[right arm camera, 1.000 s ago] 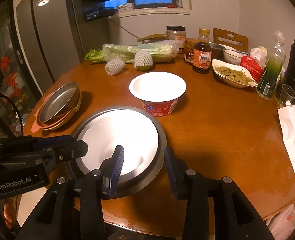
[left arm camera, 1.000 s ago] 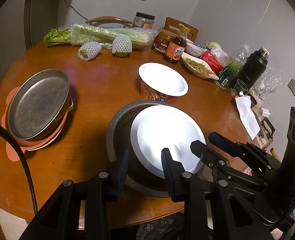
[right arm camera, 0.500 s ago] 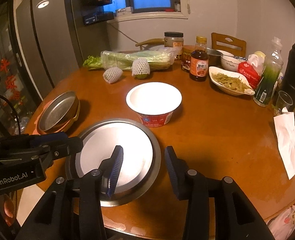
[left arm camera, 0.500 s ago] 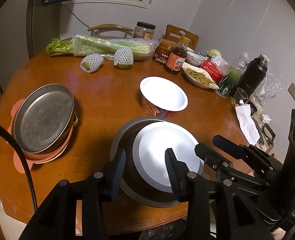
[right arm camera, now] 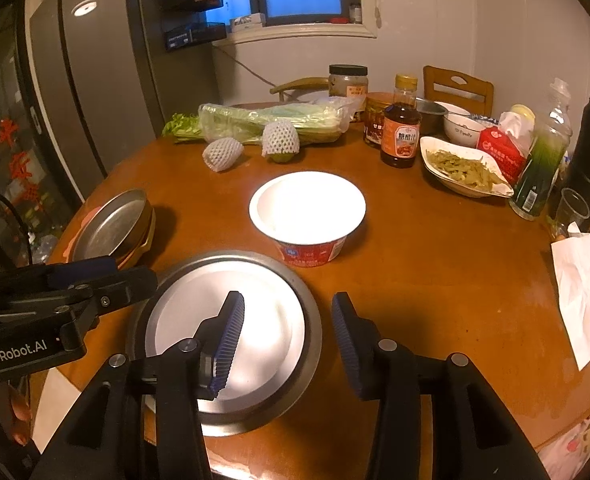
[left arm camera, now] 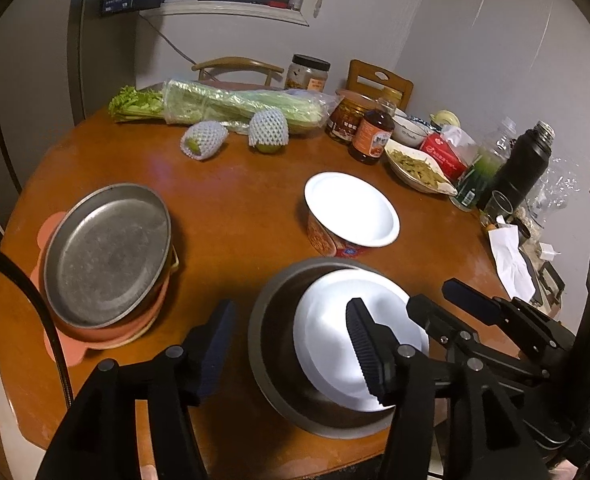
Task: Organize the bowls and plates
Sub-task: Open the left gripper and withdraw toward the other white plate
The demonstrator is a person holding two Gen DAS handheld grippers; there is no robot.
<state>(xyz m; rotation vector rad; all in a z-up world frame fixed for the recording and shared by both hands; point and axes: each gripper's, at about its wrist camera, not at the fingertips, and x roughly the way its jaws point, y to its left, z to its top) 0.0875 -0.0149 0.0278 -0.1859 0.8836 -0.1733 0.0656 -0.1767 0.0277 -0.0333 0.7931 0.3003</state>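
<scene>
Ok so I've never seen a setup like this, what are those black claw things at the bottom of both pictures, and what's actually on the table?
Those claws are two handheld grippers, one in each of a person's hands, each carrying a camera that looks along its own fingers. One picture is from the left gripper, the other from the right gripper, and each also catches the other gripper at its edge. On the round wooden table sits a white plate inside a grey metal pan, with a white-lined red paper bowl behind it and a second metal pan stacked on pink and yellow dishes to the left. Food, bottles and jars line the far edge. Both grippers are open and hold nothing; their jaws have just been opening.
</scene>
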